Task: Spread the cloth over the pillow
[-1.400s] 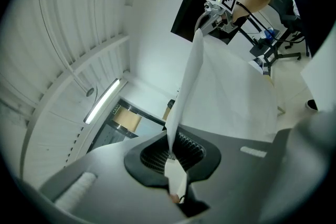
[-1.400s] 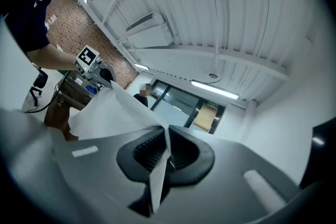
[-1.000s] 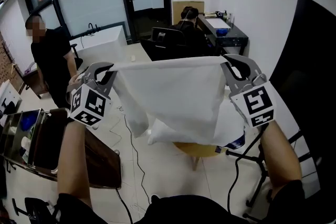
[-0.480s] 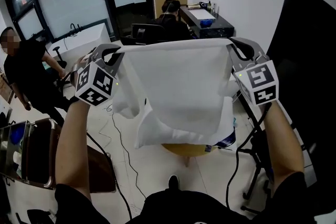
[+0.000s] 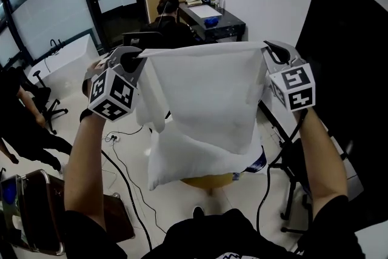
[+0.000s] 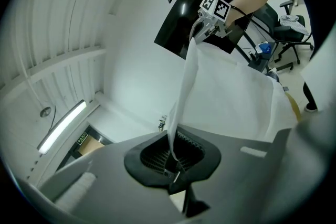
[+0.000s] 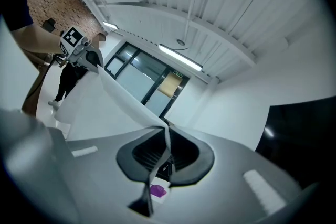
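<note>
Above the pillow (image 5: 182, 158), on its near side, the left gripper (image 5: 136, 55) and right gripper (image 5: 267, 51) are each clamped tight on a top corner of the cloth (image 5: 206, 91), with its upper edge drawn straight between them. Over the last second both have swung across with the sheet, and more of the pillow now shows under the hanging hem. The cloth is aloft and not yet laid, so lowering it probably comes next. Beyond the pillow, a seated person (image 5: 165, 9) faces a desk (image 5: 212, 15).
</note>
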The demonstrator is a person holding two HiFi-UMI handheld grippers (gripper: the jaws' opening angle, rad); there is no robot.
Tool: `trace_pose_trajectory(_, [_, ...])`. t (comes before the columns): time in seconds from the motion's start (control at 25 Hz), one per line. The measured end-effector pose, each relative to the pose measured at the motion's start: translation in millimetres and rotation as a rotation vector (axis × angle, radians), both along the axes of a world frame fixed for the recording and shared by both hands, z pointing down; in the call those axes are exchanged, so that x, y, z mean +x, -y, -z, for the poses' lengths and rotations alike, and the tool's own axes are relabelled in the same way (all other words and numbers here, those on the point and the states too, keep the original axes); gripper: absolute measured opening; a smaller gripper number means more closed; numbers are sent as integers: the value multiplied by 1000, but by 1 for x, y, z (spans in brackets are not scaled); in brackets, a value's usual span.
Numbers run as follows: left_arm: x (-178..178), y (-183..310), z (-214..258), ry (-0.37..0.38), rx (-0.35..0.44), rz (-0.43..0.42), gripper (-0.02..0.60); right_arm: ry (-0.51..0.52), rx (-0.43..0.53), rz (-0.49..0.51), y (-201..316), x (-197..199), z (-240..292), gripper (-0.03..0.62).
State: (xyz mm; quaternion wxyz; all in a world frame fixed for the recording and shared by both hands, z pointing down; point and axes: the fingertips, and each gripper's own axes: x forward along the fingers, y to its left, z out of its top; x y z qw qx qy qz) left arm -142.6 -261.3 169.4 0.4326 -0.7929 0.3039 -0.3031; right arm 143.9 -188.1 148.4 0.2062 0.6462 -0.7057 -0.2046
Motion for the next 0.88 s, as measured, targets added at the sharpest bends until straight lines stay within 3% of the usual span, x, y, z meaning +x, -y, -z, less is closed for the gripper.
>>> trace_pose_trajectory(0.16, [20,15,-25,9,-40,-35,0,18,-32,-32,16,20,-20,17])
trace_pose_trajectory(0.4, [35,16,-84,29,-123,-60,0,-2,-68,3,7,28,-61,17])
trace_pose_trajectory(0.56, [32,3,-133,51,-183,-56,0,-21,-103,53,-10,21,-101,17])
trace_pose_trajectory(0.88, [6,-47,-238,106,-336,-40,0,89,-254,142,-55,-4,-202,17])
